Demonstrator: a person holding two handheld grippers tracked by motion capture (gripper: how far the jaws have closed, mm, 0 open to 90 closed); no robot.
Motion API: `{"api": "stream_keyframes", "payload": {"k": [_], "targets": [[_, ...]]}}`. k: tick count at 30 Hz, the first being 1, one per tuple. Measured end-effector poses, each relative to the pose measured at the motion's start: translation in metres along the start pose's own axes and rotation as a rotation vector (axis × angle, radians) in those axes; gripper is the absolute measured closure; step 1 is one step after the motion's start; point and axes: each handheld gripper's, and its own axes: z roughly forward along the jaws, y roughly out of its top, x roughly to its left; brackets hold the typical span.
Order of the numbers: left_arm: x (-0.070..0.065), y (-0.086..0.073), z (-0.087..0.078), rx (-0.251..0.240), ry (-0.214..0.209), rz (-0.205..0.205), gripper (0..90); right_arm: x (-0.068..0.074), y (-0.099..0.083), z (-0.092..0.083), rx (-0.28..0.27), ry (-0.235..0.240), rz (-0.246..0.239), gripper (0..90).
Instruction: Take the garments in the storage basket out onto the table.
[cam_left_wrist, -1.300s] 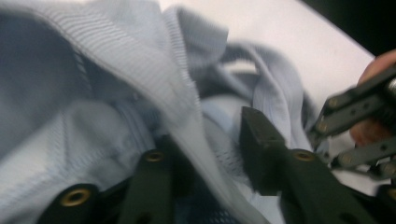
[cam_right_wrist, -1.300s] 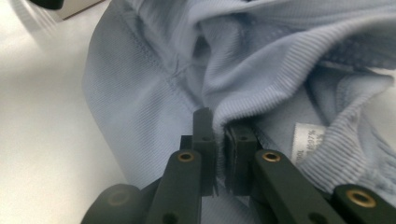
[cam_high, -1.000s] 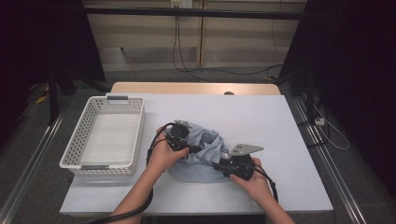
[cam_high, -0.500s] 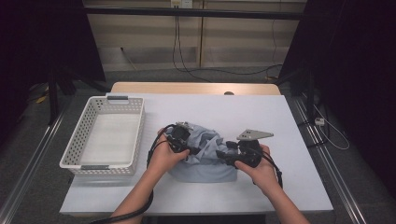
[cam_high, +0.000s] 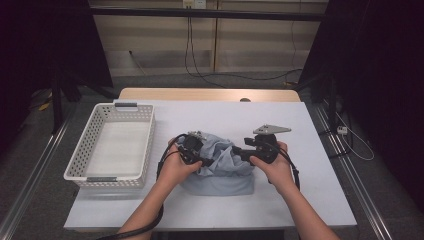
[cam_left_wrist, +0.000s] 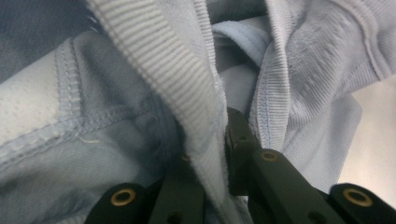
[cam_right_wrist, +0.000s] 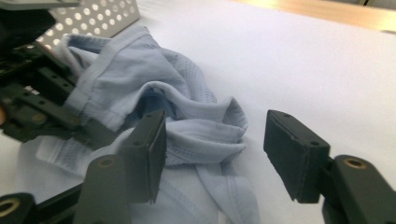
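Pale blue knitted cotton garment (cam_high: 220, 167), crumpled in a loose heap on the white counter (cam_high: 320, 200), just right of the white perforated plastic basket (cam_high: 111, 145) and a little apart from it. My left gripper (cam_high: 197, 152) has its jaws clamped almost fully together on a ribbed hem band (cam_left_wrist: 187, 84); in the left gripper view the fabric is pinched flat between the two black jaws, with folds draped to both sides. My right gripper (cam_right_wrist: 212, 149) sits at the garment's right side with jaws about halfway apart; they have just been opening then easing in slightly, and nothing is between them, the nearest fold (cam_right_wrist: 205, 128) lying just beyond the left jaw. Handling judgement: light, limp, no stiffness at all, so it will sag and drag from any single grip point and will not hold a shape. The knit looks grippy rather than slick, and not fragile. The ribbed band and stitched seams are thicker, so I judge those the best places to grip; a single thin layer could slip out or bunch. For the right side I would aim at the doubled hem edge near the front of the heap, pinching one edge only rather than several stacked folds.
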Motion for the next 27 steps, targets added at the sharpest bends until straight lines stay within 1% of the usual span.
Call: {"api": "stream_keyframes", "payload": {"k": [1,3,4,5,8,9,10,11,12,14,15,17,18,20,21,22,25,26,27], "targets": [[0.0,0.0,0.0,0.004,-0.001,0.007,86.8,-0.001,-0.001,0.003,0.009,0.001,0.005,42.3],[0.001,0.0,-0.001,0.002,-0.003,0.006,86.8,-0.002,-0.003,0.007,0.032,0.022,0.008,45.5],[0.001,0.0,-0.001,0.001,-0.008,0.005,86.8,-0.001,-0.005,0.009,0.047,0.049,0.002,51.3],[0.001,0.0,-0.001,0.0,-0.009,0.002,86.8,-0.001,-0.008,0.01,0.051,0.066,-0.005,56.0],[0.001,0.0,-0.001,0.005,-0.003,0.008,86.7,-0.001,-0.016,0.012,0.055,0.106,0.003,63.4],[0.0,0.0,-0.002,0.008,-0.004,0.01,86.7,-0.001,-0.017,0.012,0.05,0.111,0.009,66.4],[0.0,0.001,-0.002,0.006,-0.001,0.007,86.8,-0.002,-0.019,0.013,0.048,0.126,0.011,72.0],[0.0,0.001,-0.002,0.006,0.003,0.009,86.7,-0.001,-0.02,0.013,0.057,0.135,0.006,76.4],[0.0,0.001,-0.002,0.002,-0.003,0.006,86.6,0.0,-0.021,0.013,0.059,0.135,-0.018,80.0],[0.001,0.001,-0.004,-0.004,-0.005,-0.001,86.6,0.004,-0.023,0.012,0.057,0.13,-0.047,82.6],[0.001,0.001,-0.004,-0.007,-0.004,-0.003,86.5,0.006,-0.024,0.011,0.047,0.131,-0.059,83.3],[0.001,0.002,-0.006,-0.016,-0.004,-0.005,86.0,0.009,-0.026,0.008,0.025,0.12,-0.067,84.0],[0.001,0.003,-0.008,-0.023,-0.003,-0.006,85.2,0.011,-0.028,0.006,0.019,0.125,-0.074,84.1],[0.001,0.004,-0.011,-0.048,-0.009,-0.007,82.0,0.016,-0.033,0.003,0.007,0.133,-0.082,84.3],[0.002,0.005,-0.013,-0.072,-0.021,-0.01,80.2,0.018,-0.036,0.002,0.003,0.134,-0.088,84.4],[0.002,0.006,-0.015,-0.084,-0.027,-0.016,78.1,0.022,-0.04,0.002,0.002,0.137,-0.102,84.4],[0.001,0.008,-0.018,-0.115,-0.033,-0.015,71.0,0.031,-0.048,0.003,0.019,0.166,-0.12,84.5],[0.001,0.009,-0.019,-0.122,-0.04,-0.019,68.3,0.035,-0.051,0.005,0.025,0.168,-0.13,84.5],[0.001,0.009,-0.019,-0.119,-0.046,-0.017,67.5,0.038,-0.053,0.007,0.034,0.167,-0.143,84.5]]}}
